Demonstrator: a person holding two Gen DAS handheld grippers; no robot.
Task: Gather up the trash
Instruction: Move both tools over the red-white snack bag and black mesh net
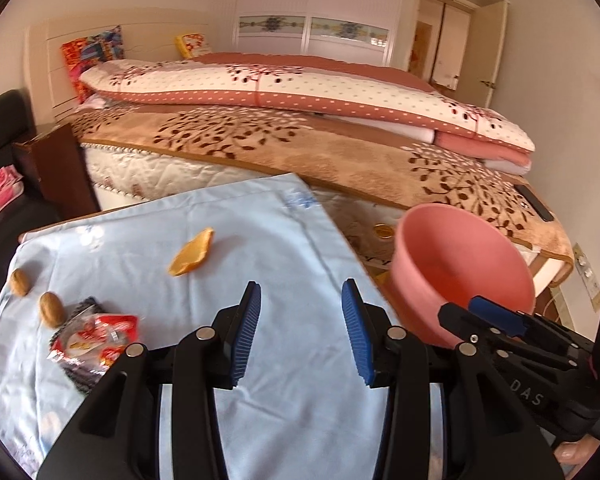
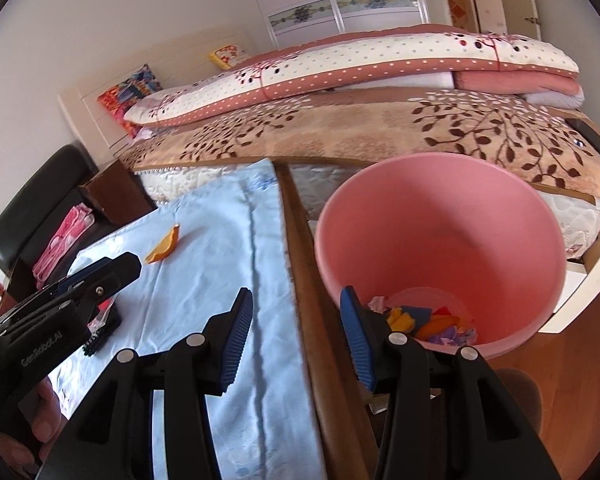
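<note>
**Both grippers empty over the blue cloth, pink bin at the table edge**

The left gripper [image 1: 301, 308], black with ribbed blue pads, hangs with its jaws apart and nothing between them above the pale blue cloth [image 1: 236, 240]. The right gripper [image 2: 296, 316] is likewise parted and empty, astride the cloth's edge and the brown wooden table rim [image 2: 300, 240]. On the cloth lie a curled orange peel [image 1: 192, 258], two brown nuts [image 1: 51, 310] and a red-and-white crinkled snack wrapper [image 1: 96, 340]. Just beside the table stands the round pink plastic bin [image 2: 440, 216], with coloured paper scraps [image 2: 428, 322] at its bottom. A bed with a leaf-patterned tan blanket [image 1: 300, 140] lies beyond.
</note>
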